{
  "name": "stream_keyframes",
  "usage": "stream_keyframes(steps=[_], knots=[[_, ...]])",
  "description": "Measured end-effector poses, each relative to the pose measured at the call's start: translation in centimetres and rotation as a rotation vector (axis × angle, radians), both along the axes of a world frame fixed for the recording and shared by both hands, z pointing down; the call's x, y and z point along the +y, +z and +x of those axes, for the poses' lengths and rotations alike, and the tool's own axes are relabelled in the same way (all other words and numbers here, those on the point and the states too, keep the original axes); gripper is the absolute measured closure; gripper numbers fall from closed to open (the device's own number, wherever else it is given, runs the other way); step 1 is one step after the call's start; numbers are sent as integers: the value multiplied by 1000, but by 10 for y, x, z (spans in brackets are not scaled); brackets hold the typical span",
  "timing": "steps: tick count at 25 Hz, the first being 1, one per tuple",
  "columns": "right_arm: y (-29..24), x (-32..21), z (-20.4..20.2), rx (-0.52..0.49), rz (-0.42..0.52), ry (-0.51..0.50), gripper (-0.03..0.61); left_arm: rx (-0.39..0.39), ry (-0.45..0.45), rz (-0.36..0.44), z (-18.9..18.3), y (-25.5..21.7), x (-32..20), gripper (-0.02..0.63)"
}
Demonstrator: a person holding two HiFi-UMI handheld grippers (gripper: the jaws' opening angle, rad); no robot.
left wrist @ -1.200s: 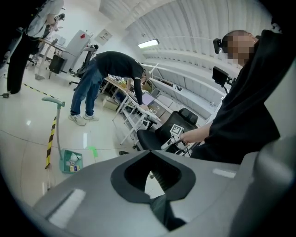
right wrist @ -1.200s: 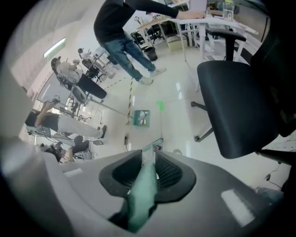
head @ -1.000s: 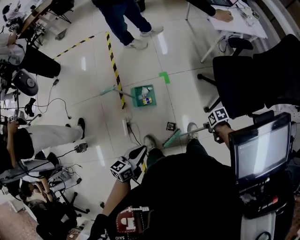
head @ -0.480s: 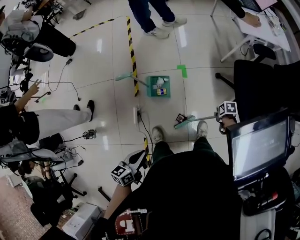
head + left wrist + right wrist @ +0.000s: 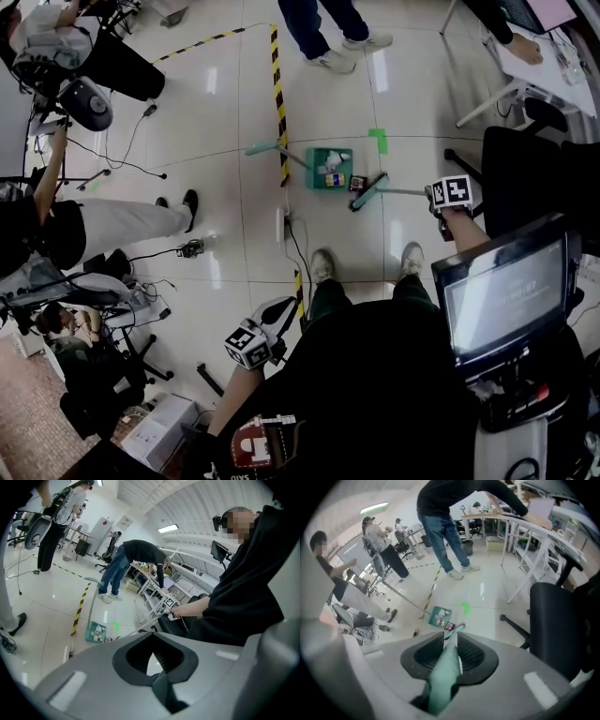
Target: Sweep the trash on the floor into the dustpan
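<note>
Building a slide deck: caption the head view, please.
Right gripper holds a broom, its head by a dark piece of trash beside the green dustpan.

— looking for the dustpan (image 5: 329, 169)?
— down on the floor (image 5: 234, 141), just right of the tape line (image 5: 278, 103), with trash (image 5: 328, 178) in it.
— and the broom head (image 5: 368, 192)?
— just right of the dustpan, with one trash piece (image 5: 357, 183) between them and the handle (image 5: 403, 191) running right into the right gripper (image 5: 439, 200). tape mark (image 5: 378, 141) just behind. left gripper (image 5: 279, 309) well nearer, to the left.
</note>
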State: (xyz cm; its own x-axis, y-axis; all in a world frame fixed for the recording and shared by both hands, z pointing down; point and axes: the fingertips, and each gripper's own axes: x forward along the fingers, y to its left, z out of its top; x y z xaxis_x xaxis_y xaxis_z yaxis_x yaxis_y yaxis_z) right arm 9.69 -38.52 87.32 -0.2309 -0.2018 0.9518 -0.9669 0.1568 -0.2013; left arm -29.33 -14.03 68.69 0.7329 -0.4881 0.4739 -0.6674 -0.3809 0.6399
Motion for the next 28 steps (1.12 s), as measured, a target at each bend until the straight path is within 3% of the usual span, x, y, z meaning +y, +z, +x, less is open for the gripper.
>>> stream_keyframes(steps=[5,9,15,21,26,28], knots=[[-16,-5,-20,32,23,-274,492,8,-23,1,-2,2,0,617],[-36,-9,-26,131,12,-540,492,20,-45,20,-5,-3,-9,617],[-17,-33,-54,279,-57,-789,494,14,-125,16,-29,-1,7,617],[10,-71,-155,237,5,-923,495,-14,-235,-29,-68,4,44,617],[-3,-82,-233,132,110,-911,511,-17,-271,-36,-89,3,51,617],[-15,-82,-239,115,128,-891,528,-19,-276,-31,-94,4,48,617]])
